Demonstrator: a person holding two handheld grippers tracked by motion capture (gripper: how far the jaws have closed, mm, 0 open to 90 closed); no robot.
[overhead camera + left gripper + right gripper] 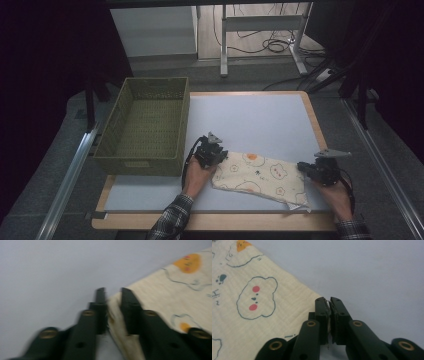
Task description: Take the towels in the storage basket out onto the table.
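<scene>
- Surface (260,120): a pale rectangular top with a wooden rim. It carries the basket at its far left corner and the cloth near its front edge, towards the right.
- Basket (172,122): an olive woven container with a handle slot in its side wall, standing upright, well apart from the cloth. Its interior appears empty, with only the woven floor visible.
- Cloth (257,177): a cream folded piece printed with bear faces and orange spots, lying flat on the surface between the two hands.
- Left tool (112,298): positioned at the cloth's left far corner. The jaws stand narrow, and a fold of cloth edge lies between them. The picture is blurred, yet the pads appear to press on the fabric.
- Right tool (329,302): positioned at the cloth's right far corner. The jaws stand nearly together, with a thin cloth edge pinched in the gap.
- Step in hand, as judged: both corners seem gripped for a fold or a lift. Good practice would be to raise both tools evenly, keep the edge between them taut, and move them together, since a shallow pinch at a corner could slip if one side leads.
</scene>
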